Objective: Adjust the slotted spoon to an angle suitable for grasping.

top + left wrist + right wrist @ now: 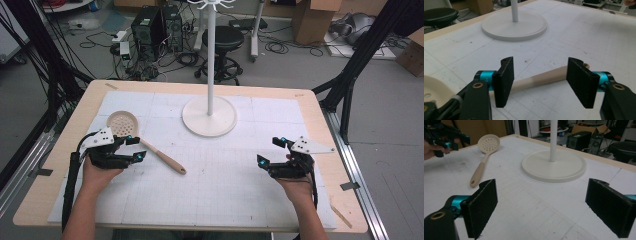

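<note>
Between the left gripper's [540,83] half-spread fingers [504,81] lies the slotted spoon's handle [541,78], untouched on the desk [586,37]: the grasp step. Next they must clench. Right gripper [549,210] rests released, spoon far beyond.

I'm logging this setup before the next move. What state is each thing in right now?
slotted spoon: lying flat on the table mat, handle between the left tongs' jaws, not yet clamped.
left tongs: half open, straddling the handle.
right tongs: wide open, nothing between the jaws, above the mat.
white stand: upright on its round base, apart from the spoon.
</note>
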Demonstrator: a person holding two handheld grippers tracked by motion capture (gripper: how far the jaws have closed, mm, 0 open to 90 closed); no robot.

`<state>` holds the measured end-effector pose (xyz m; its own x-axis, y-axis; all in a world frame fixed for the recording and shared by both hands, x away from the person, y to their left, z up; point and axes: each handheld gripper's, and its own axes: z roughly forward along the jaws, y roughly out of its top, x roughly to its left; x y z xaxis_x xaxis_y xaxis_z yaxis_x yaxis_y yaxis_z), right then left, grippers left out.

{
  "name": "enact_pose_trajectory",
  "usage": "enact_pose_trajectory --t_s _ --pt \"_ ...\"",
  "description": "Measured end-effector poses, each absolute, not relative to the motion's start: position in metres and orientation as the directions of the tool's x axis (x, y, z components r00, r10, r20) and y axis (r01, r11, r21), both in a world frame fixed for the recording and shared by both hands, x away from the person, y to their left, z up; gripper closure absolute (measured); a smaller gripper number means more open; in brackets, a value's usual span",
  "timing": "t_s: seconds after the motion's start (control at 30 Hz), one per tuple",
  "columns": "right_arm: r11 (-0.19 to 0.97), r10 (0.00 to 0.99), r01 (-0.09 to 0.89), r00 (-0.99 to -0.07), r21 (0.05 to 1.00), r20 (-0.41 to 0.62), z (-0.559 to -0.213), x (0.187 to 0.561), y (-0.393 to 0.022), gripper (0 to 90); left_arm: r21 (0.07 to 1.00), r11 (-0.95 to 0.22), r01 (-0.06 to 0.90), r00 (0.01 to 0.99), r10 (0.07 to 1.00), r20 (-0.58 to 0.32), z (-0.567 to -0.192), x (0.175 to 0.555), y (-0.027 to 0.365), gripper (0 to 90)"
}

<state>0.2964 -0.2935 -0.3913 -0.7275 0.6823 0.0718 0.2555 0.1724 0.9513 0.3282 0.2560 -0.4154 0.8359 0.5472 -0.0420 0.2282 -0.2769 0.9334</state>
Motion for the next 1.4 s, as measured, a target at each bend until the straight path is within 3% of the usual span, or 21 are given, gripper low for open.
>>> enact_pose_trajectory --t_s 0.23,0.57,0.77,1.07,1.4 --pt "0.183 0.678 0.257 -0.732 0.949 0.067 -0.392 0.297 -0.291 9.8 0.928 -0.251 0.276 0.808 0.583 -0.083 -0.418 0.337 0.26 55.3" --pt "0.186 0.673 0.257 -0.737 0.948 0.068 -0.392 0.297 -0.288 9.8 0.903 -0.31 0.296 0.797 0.602 -0.054 -0.413 0.351 0.254 68.9" --pt "0.189 0.674 0.257 -0.735 0.948 0.066 -0.392 0.297 -0.288 9.8 0.867 -0.38 0.322 0.777 0.63 -0.012 -0.411 0.373 0.24 72.3" --pt "0.176 0.678 0.259 -0.731 0.95 0.074 -0.392 0.297 -0.291 9.8 0.815 -0.393 0.425 0.723 0.689 -0.044 -0.426 0.393 0.241 85.2" --pt "0.184 0.676 0.257 -0.734 0.949 0.068 -0.392 0.297 -0.29 9.8 0.772 -0.409 0.487 0.703 0.707 -0.069 -0.438 0.399 0.241 89.6"
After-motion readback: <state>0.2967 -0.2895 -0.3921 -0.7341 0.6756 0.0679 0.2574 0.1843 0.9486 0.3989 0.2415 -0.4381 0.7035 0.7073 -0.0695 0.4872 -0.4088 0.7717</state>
